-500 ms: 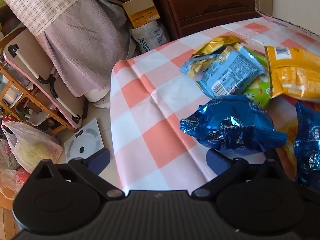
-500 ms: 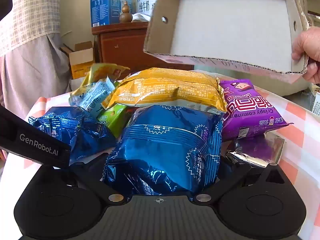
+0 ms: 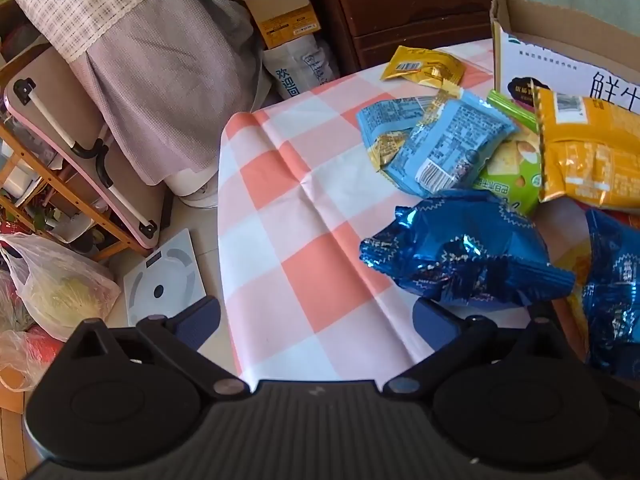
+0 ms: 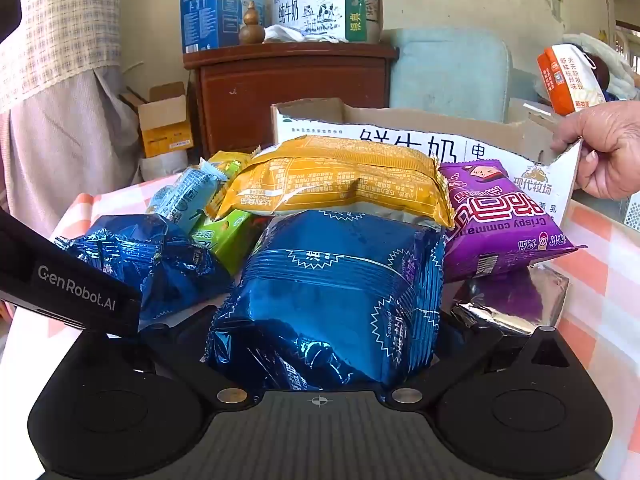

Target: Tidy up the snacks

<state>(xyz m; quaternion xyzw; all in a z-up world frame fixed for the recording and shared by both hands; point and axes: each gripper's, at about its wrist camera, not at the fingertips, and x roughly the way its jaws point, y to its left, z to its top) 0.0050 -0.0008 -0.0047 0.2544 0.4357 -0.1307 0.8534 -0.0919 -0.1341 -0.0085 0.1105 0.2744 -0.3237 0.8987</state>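
We see the snacks lying in a heap on the checked tablecloth point(image 3: 304, 184), just before the cardboard box point(image 4: 404, 120), which a bare hand point(image 4: 604, 148) holds by its torn edge. The right gripper point(image 4: 320, 320) has its jaws spread wide on both sides of the big blue packet point(image 4: 340, 288) (if the pads press on it, we cannot tell). The left gripper point(image 3: 316, 316) is also spread wide over the cloth, with nothing between its jaws, and the crumpled blue packet point(image 3: 464, 256) lies just beside its right finger.

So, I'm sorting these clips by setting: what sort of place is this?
Most likely a lived-in home room: a checked tablecloth heaped with snacks, a wooden cabinet stacked with milk cartons, a bathroom scale on the floor.
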